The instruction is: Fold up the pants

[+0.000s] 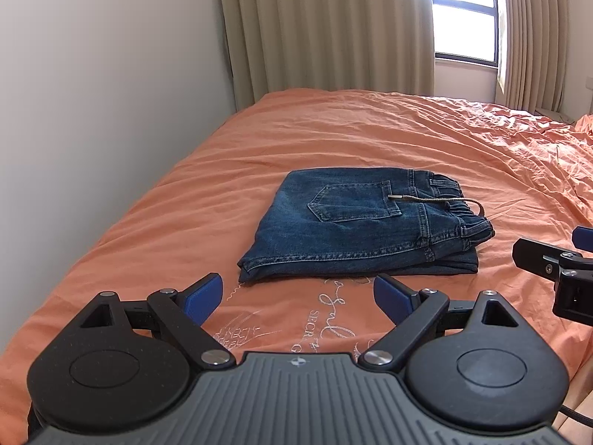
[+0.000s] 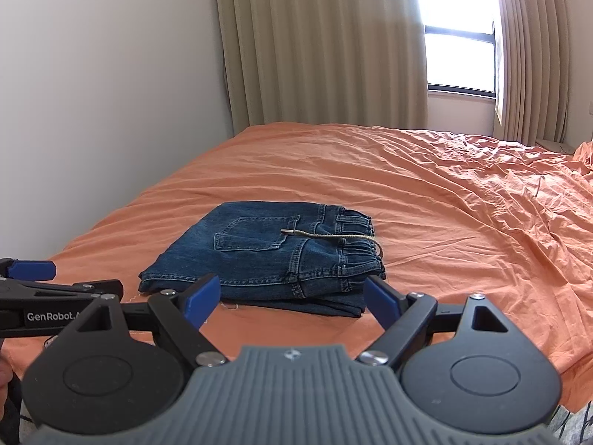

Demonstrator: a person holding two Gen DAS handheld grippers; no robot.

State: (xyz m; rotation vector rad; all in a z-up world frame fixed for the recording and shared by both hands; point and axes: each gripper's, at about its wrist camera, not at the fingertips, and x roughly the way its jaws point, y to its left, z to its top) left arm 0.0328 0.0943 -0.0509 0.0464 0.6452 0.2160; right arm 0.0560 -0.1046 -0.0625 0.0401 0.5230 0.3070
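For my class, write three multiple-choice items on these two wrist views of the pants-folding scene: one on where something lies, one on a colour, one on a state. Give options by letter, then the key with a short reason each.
1. Where does the drawstring lie?
A. Across the back pocket and waistband
B. On the bedsheet beside the jeans
C. Hanging off the bed

2. What colour is the bedsheet?
A. White
B. Orange
C. Green

3. What state are the jeans in?
A. Spread out flat at full length
B. Held up in a tool
C. Folded into a compact stack, untouched

Key:
1 A: its metal tip rests on the pocket, the cord runs over the elastic waistband.
2 B: both views show orange wrinkled fabric.
3 C: layers are stacked; the left tool and right tool are open and apart from the denim.
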